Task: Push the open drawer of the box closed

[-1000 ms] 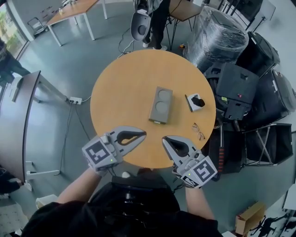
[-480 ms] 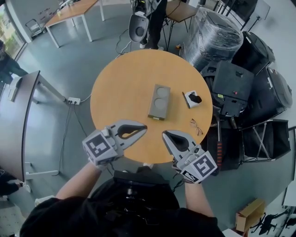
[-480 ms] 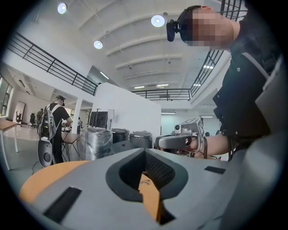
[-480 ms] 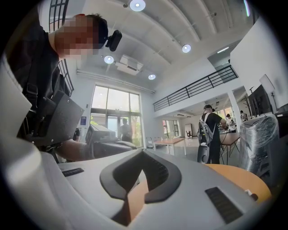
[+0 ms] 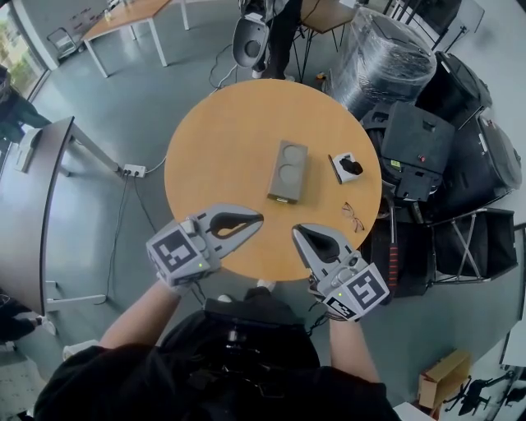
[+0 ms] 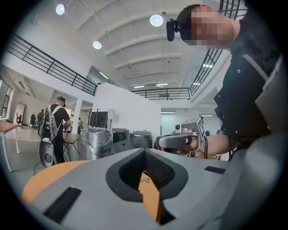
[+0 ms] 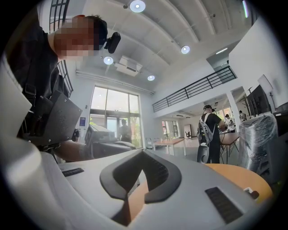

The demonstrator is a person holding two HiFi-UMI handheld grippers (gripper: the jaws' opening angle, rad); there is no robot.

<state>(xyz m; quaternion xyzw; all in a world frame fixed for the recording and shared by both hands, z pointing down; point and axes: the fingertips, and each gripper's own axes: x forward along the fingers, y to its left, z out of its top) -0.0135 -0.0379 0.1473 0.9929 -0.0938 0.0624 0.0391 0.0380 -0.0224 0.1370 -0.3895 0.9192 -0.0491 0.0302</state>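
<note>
A grey oblong box (image 5: 287, 170) with two round hollows in its top lies near the middle of the round wooden table (image 5: 214, 140). At its near end a thin drawer front (image 5: 282, 198) sticks out slightly. My left gripper (image 5: 261, 219) hovers over the table's near edge, left of the box's line, jaws shut with nothing between them. My right gripper (image 5: 296, 231) hangs beside it, also shut and empty. Each gripper view shows its own closed jaws, the left gripper (image 6: 144, 151) and the right gripper (image 7: 143, 153), with the tabletop behind; the box is hidden in both.
A small white open box (image 5: 346, 168) holding something black sits on the table's right side, with a pair of glasses (image 5: 353, 217) near the right edge. Black cases (image 5: 419, 144) and a wrapped bin (image 5: 386, 57) crowd the floor to the right. A person (image 5: 275, 20) stands beyond the table.
Both grippers stay shut near the table's front edge, edged slightly forward and to the right. The head camera has shifted a little. The box has not moved.
</note>
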